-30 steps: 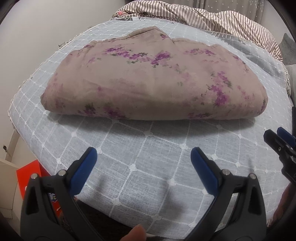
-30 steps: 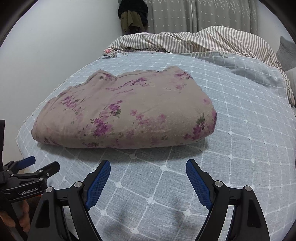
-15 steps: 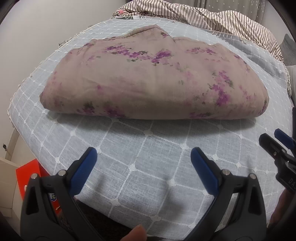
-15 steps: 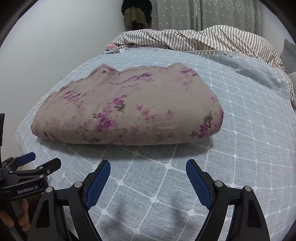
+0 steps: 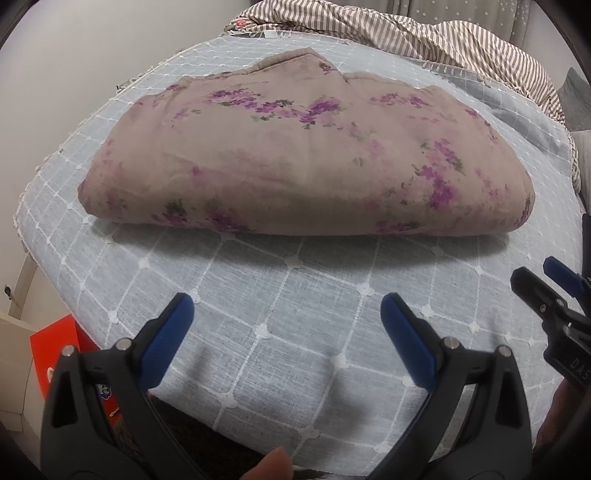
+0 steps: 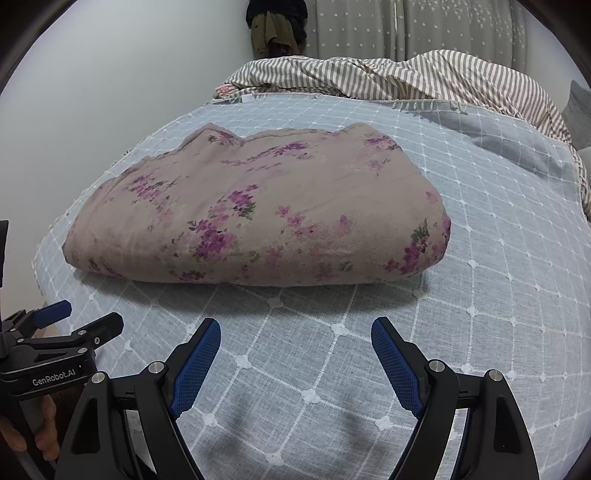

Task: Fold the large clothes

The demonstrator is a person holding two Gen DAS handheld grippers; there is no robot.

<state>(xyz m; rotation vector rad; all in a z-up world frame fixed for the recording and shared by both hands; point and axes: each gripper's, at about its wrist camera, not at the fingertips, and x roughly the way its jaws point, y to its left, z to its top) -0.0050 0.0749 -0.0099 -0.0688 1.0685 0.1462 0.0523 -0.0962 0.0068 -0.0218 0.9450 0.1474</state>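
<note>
Left gripper (image 5: 284,321) and right gripper (image 6: 295,343): both angled down over the bed's (image 6: 498,258) near edge, tongs apart, empty. Folded floral garment (image 6: 258,210): just beyond, untouched.

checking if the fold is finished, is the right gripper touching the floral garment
Apart. The right wrist view shows the right gripper open, with bare bedspread between its fingertips and the folded floral garment.

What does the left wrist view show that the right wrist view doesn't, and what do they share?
Left wrist only: a red box below the bed's left edge.
Right wrist only: dark clothes hanging in the far corner by the dotted curtain.
Both: the folded floral garment on the grey checked bedspread, the striped duvet behind, and the left gripper and right gripper open, empty, short of the garment.
</note>
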